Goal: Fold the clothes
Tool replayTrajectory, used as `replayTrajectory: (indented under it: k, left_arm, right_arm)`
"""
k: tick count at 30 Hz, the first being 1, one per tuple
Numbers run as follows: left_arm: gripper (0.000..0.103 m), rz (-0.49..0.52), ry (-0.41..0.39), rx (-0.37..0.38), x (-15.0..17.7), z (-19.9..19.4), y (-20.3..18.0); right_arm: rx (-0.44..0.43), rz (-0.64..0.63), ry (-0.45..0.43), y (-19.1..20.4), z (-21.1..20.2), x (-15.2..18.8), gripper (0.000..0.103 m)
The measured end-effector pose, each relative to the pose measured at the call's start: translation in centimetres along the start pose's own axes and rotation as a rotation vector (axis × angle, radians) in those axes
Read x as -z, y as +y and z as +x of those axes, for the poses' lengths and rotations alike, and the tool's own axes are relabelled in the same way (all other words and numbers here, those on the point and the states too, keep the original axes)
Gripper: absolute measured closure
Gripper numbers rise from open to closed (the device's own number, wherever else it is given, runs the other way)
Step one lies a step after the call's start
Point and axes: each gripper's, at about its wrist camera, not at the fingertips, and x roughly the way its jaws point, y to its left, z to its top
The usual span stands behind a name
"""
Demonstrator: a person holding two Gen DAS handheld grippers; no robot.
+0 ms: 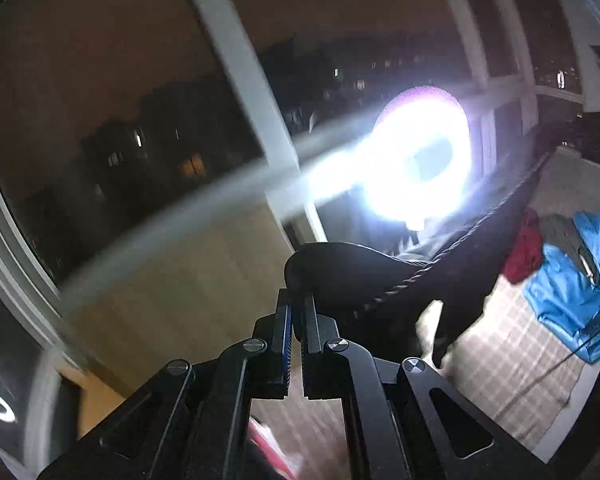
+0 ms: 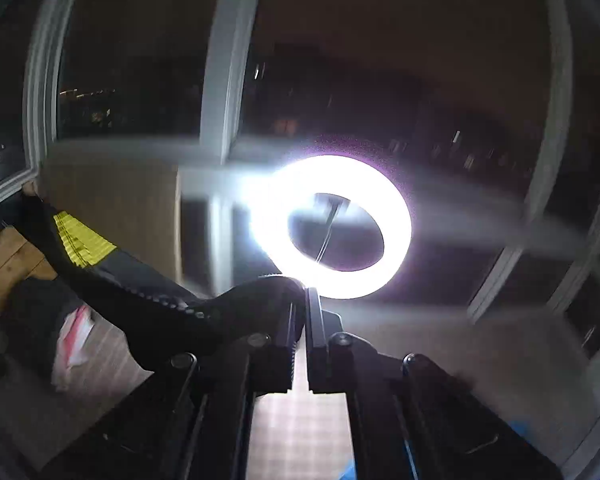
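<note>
My left gripper [image 1: 298,300] is shut on the edge of a black garment [image 1: 452,272] with a corded seam, which stretches away to the right, held up in the air. My right gripper [image 2: 305,300] is shut on the same black garment [image 2: 148,300], which runs off to the left and shows a yellow patch [image 2: 82,238]. Both views are blurred by motion. The garment hangs between the two grippers above a checked surface [image 1: 500,352].
A bright ring light [image 2: 332,226] glares straight ahead, in front of large dark windows; it also shows in the left wrist view [image 1: 420,160]. A blue garment [image 1: 572,292] and a red garment [image 1: 524,252] lie on the checked surface at the right.
</note>
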Motion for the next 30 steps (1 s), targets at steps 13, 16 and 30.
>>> replayTrajectory:
  k: [13, 16, 30]
  left_arm:
    - [0.100, 0.097, 0.208, 0.137, 7.7, 0.8, -5.0]
    - [0.100, 0.013, 0.298, 0.194, 10.2, 6.2, -5.0]
    - [0.100, -0.138, 0.093, 0.040, 0.9, 5.1, 1.9]
  right_arm:
    - [-0.163, -0.067, 0.178, 1.4, -0.3, 7.1, 0.099]
    - [-0.176, -0.048, 0.283, 2.3, 5.0, 9.7, 0.099]
    - [-0.014, -0.004, 0.103, 0.5, 8.8, -1.6, 0.099]
